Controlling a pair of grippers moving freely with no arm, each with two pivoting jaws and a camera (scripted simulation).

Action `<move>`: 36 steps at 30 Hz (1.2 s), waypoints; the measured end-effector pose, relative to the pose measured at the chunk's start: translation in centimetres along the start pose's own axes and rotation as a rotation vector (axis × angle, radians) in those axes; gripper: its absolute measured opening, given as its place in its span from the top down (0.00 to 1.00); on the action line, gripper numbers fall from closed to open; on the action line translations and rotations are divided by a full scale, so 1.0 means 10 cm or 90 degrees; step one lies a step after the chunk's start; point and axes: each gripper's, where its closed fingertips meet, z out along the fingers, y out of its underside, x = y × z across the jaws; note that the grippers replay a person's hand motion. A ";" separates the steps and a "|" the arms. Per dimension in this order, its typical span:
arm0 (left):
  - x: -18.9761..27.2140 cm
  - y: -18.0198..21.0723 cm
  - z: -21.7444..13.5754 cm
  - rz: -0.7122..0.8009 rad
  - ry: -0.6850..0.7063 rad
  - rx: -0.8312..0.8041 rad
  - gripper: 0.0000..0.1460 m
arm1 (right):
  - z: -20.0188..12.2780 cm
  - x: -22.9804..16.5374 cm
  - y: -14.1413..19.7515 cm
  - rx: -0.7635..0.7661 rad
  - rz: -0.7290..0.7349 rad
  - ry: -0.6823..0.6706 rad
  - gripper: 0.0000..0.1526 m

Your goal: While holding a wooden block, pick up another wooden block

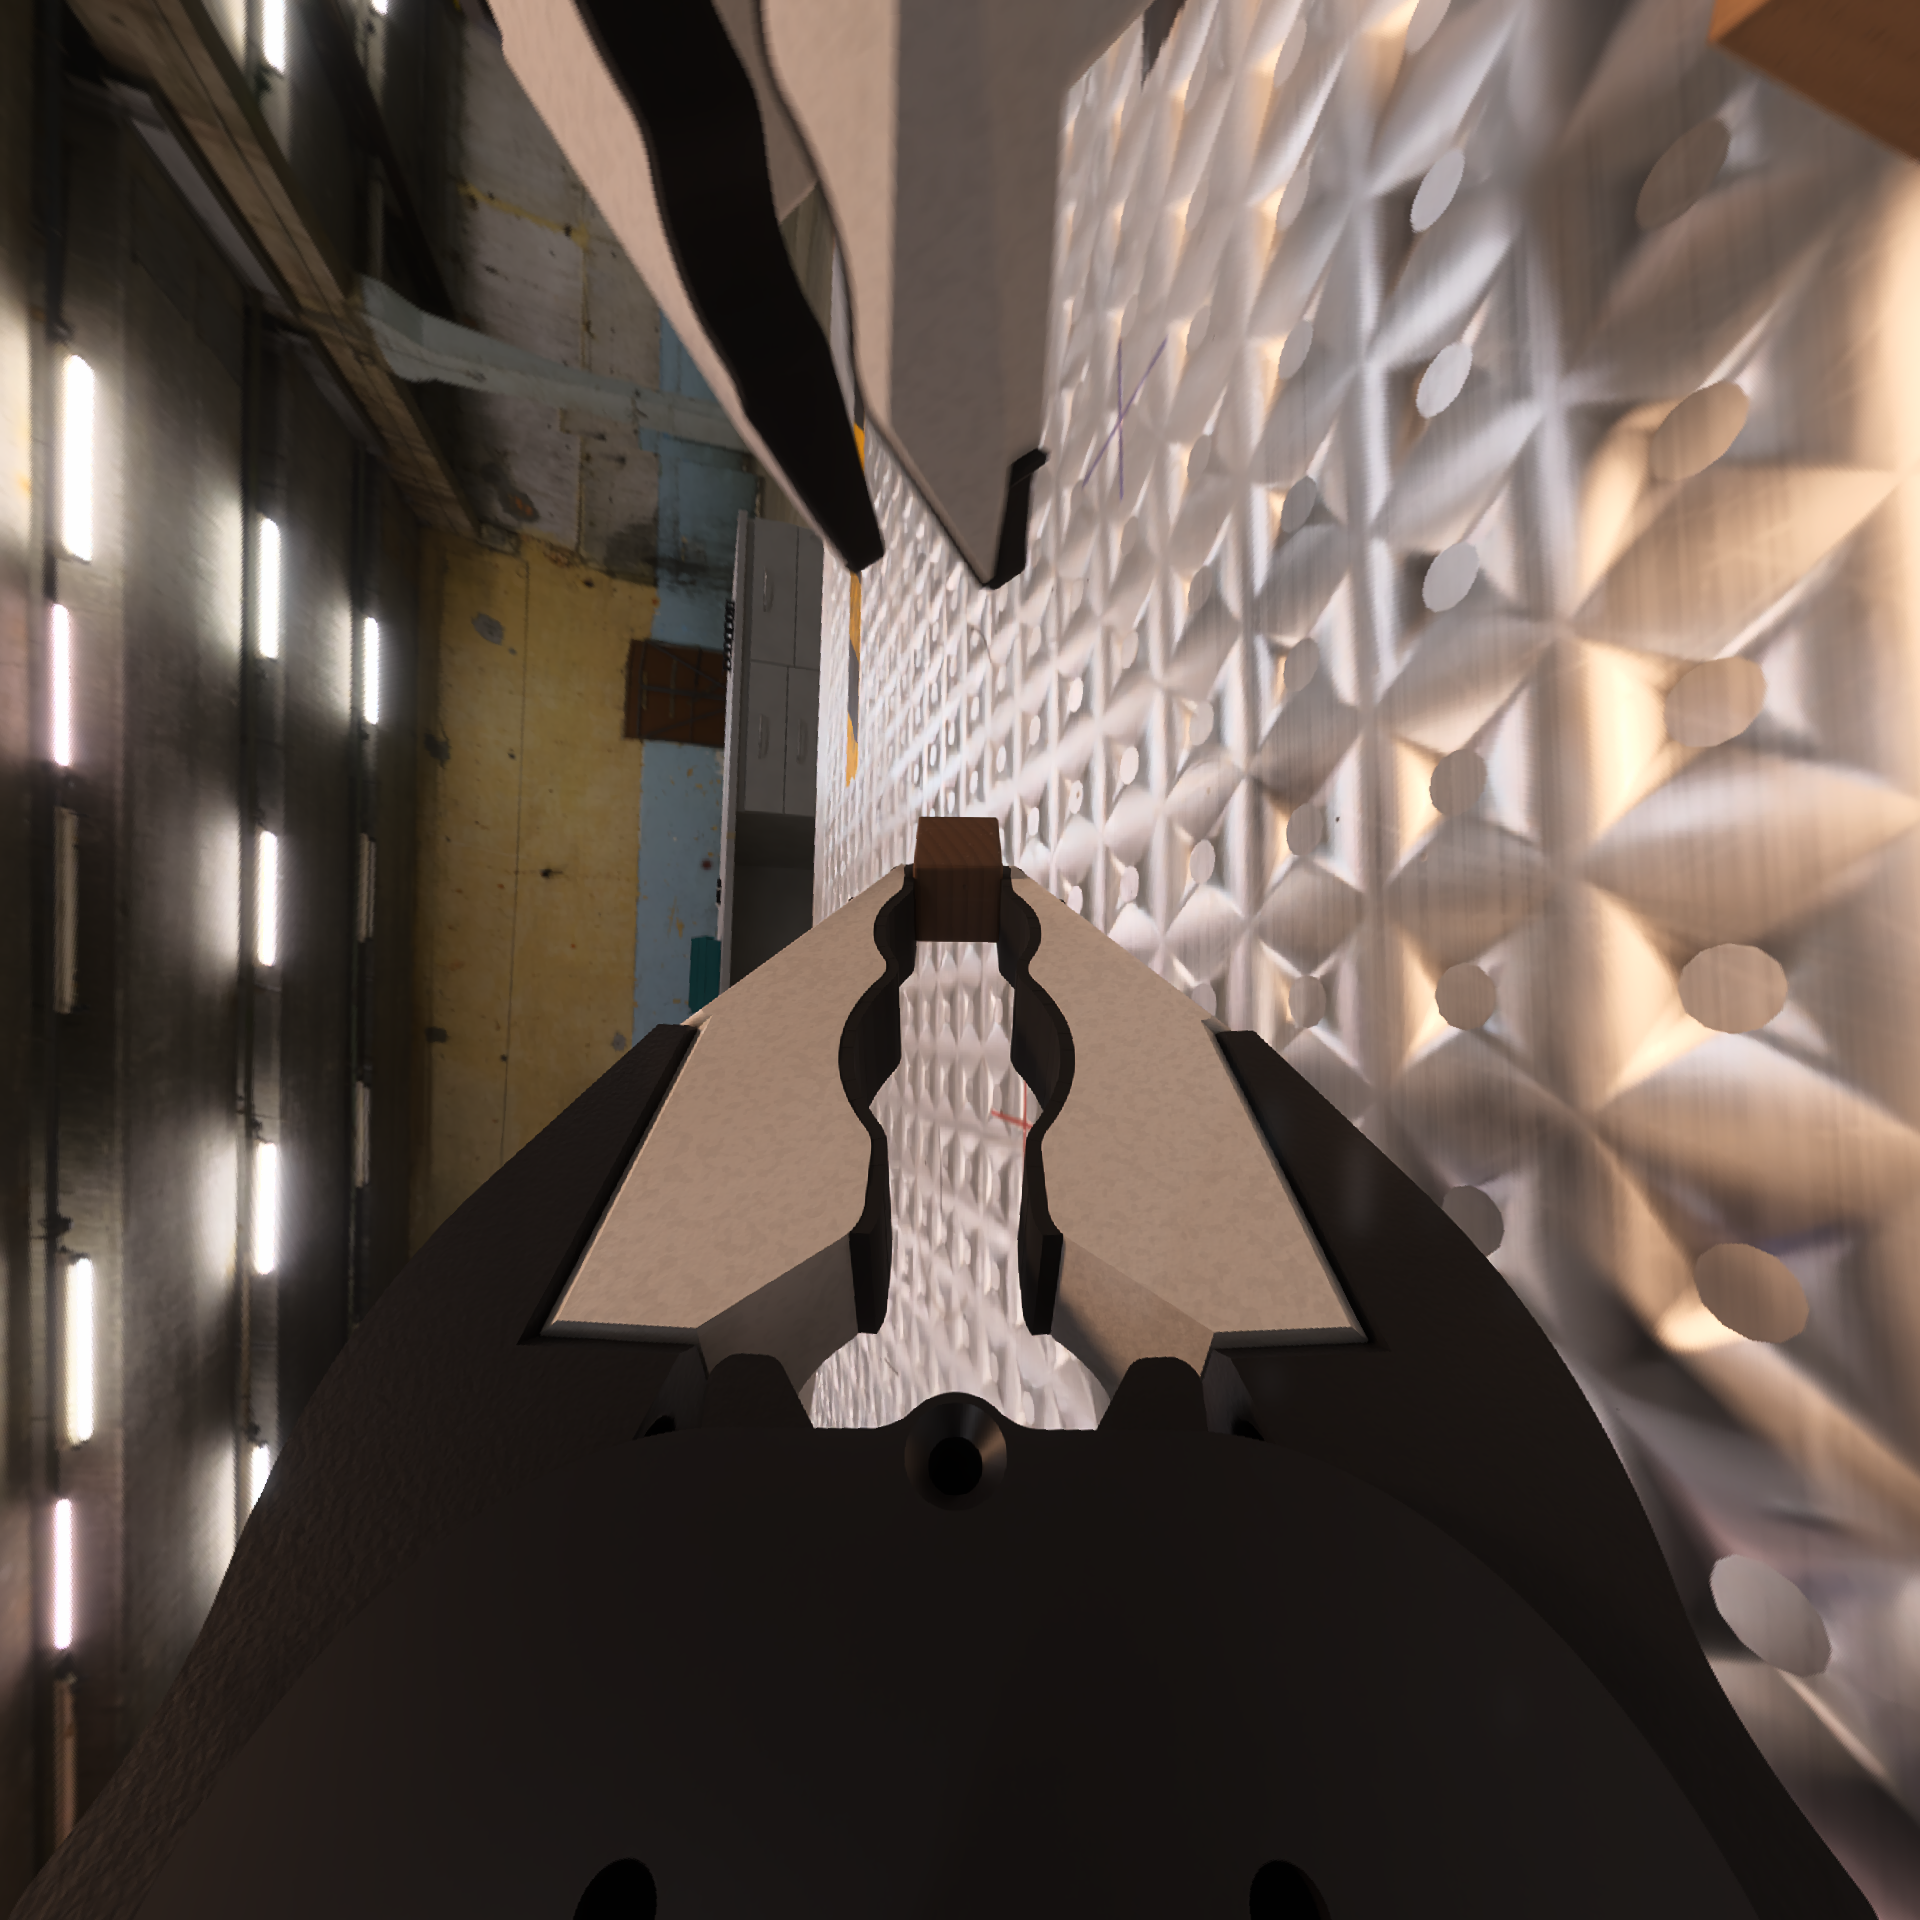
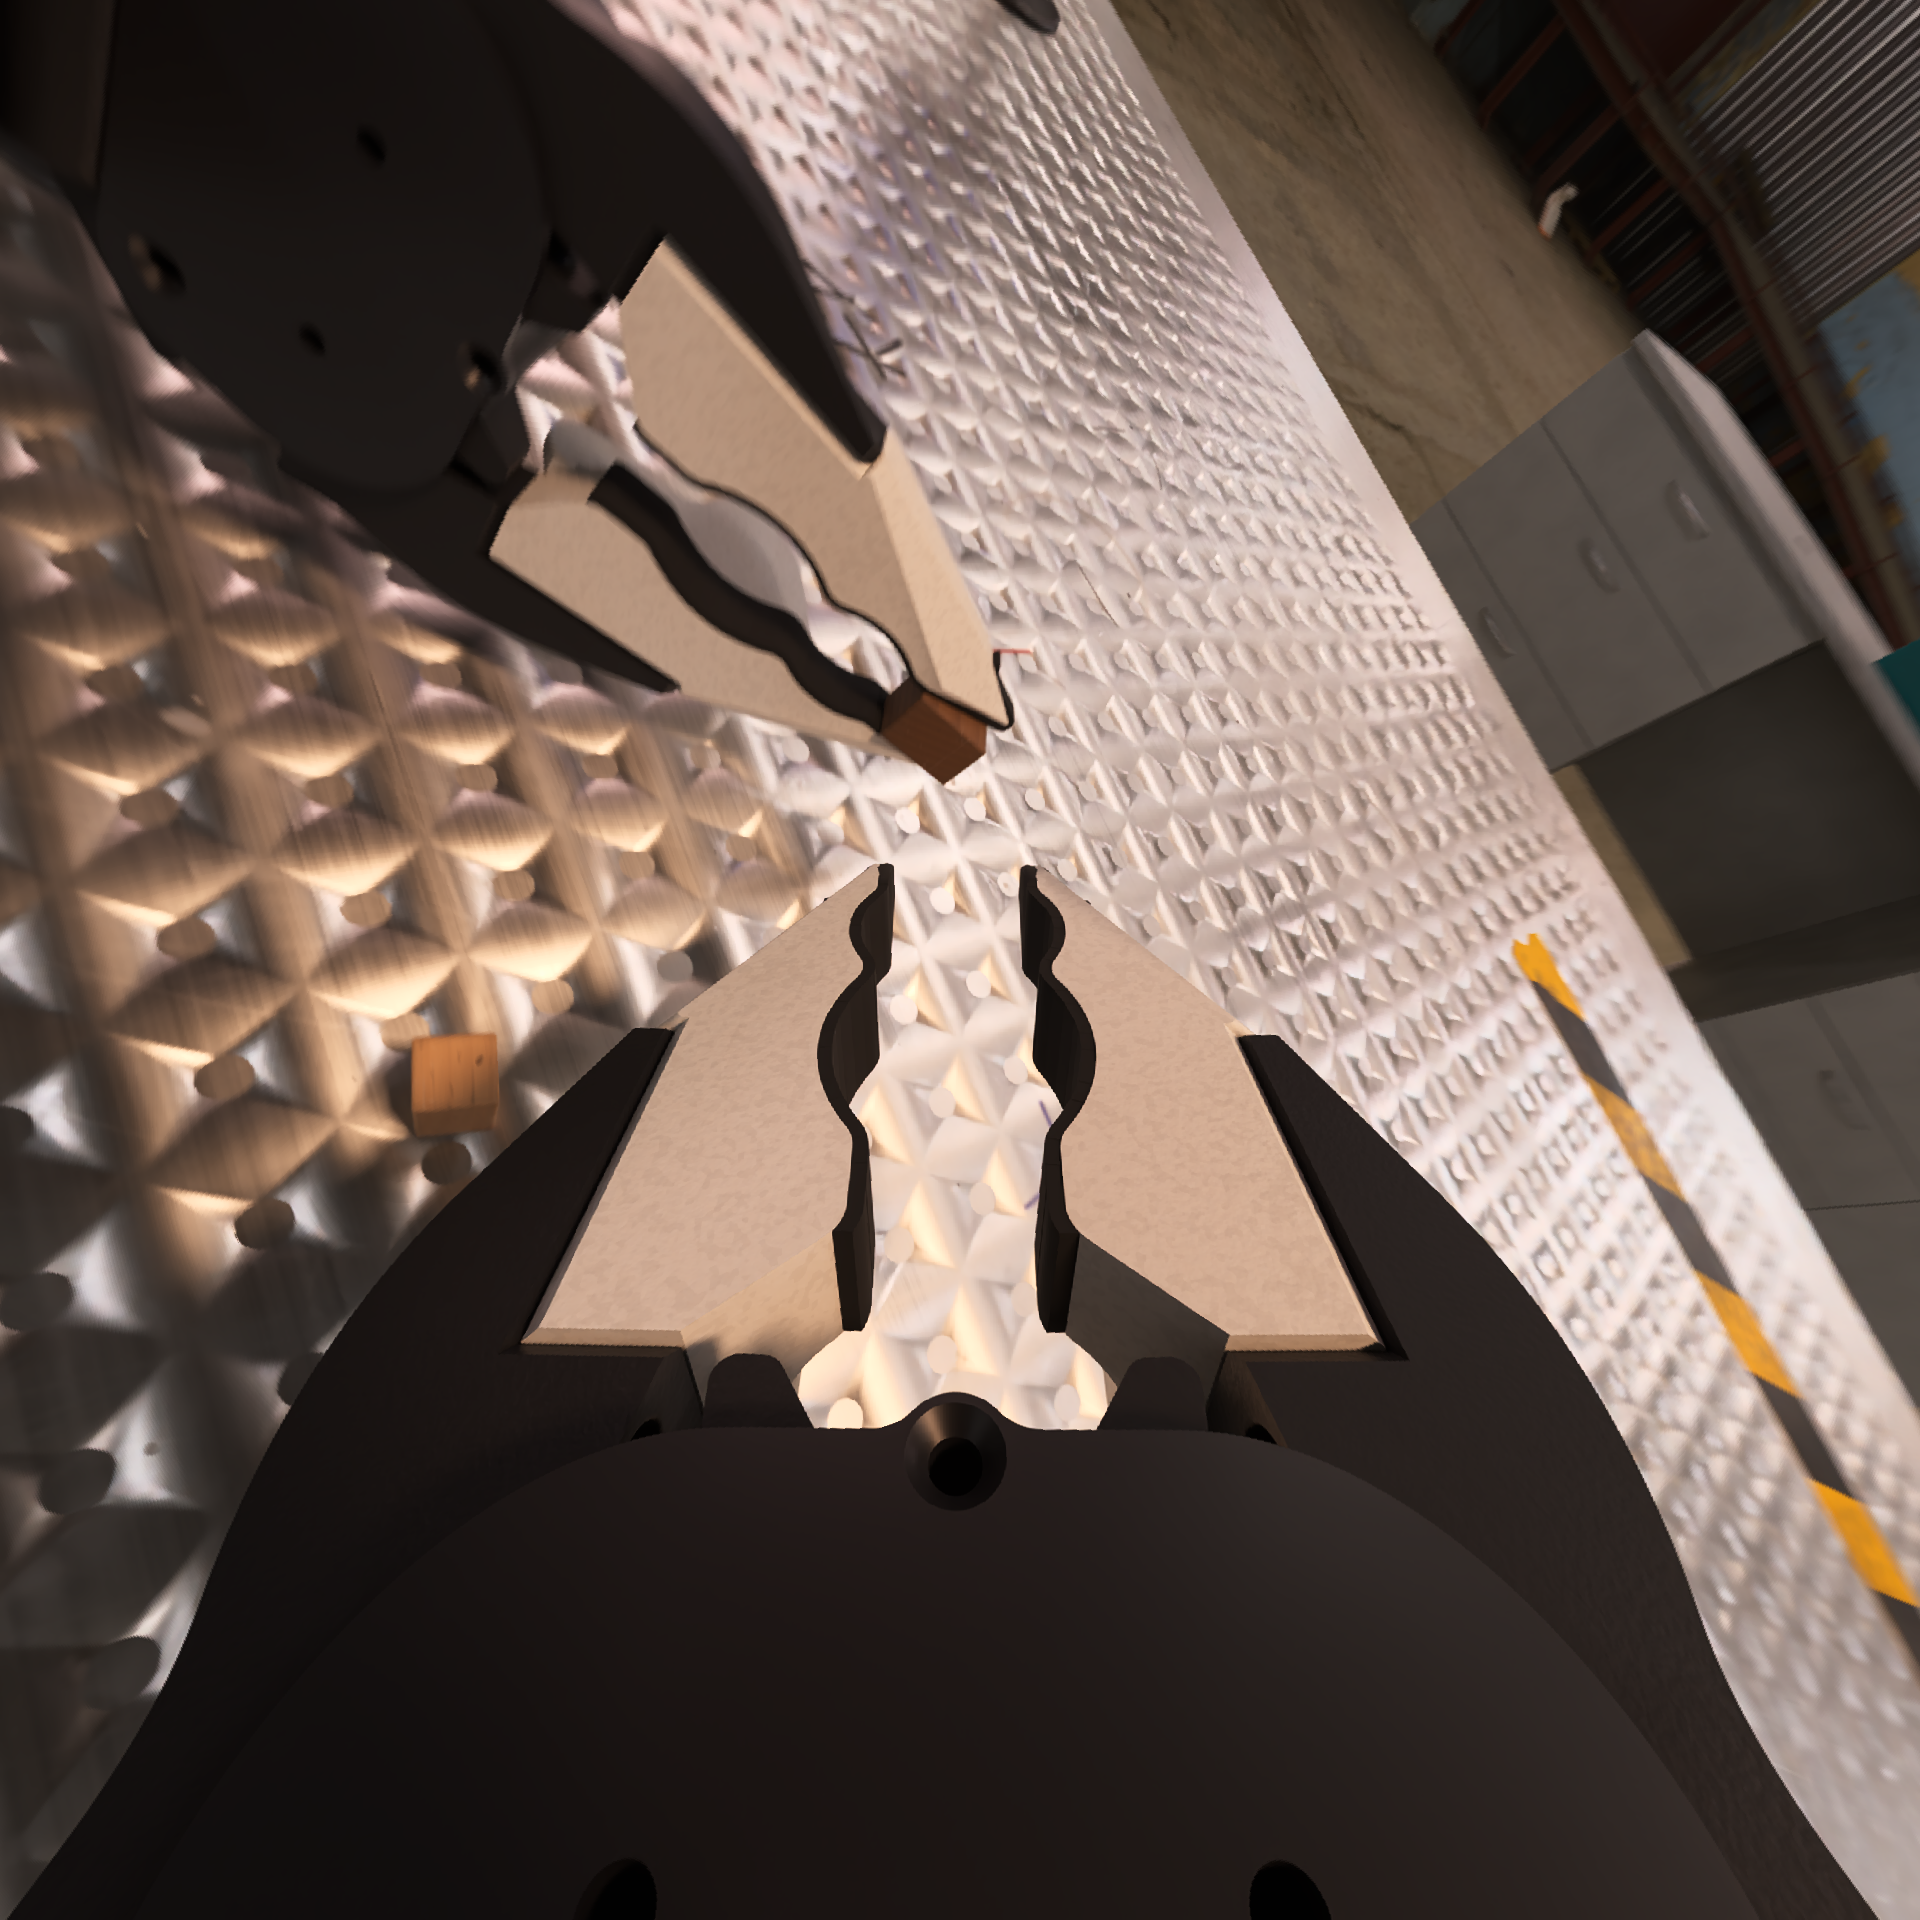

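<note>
My left claw [image 1: 957, 883] is clamped on a small dark-brown wooden cube [image 1: 956, 902] at its fingertips, held clear above the embossed, perforated silver metal table [image 1: 1455, 727]. My right claw [image 2: 956, 883] stands apart with nothing between its fingers. The second, lighter tan wooden cube [image 2: 454, 1082] rests on the table, off to the left of my right claw.

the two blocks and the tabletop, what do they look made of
Held block: apparently wood, darker reddish brown, matte. Loose block: lighter wood, faint grain and specks. Tabletop: likely brushed metal, embossed diamond pattern with glinting highlights.
</note>
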 end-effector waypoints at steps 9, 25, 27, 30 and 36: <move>0.05 0.10 0.03 0.008 0.022 -0.026 0.90 | -0.17 -0.09 0.22 0.016 0.217 -0.127 0.85; 0.11 -0.01 0.01 0.019 0.035 0.003 0.90 | -0.41 -0.90 0.22 -0.091 0.314 -0.149 0.82; 0.11 -0.02 0.00 0.020 0.035 0.005 0.90 | -0.39 -0.92 0.24 -0.095 0.336 -0.128 0.84; 0.12 -0.03 0.00 0.022 0.038 0.008 0.90 | -0.38 -0.92 0.24 -0.103 0.346 -0.094 0.84; 0.13 -0.04 -0.01 0.022 0.039 0.010 0.90 | -0.42 -1.00 0.21 -0.133 0.348 -0.108 0.84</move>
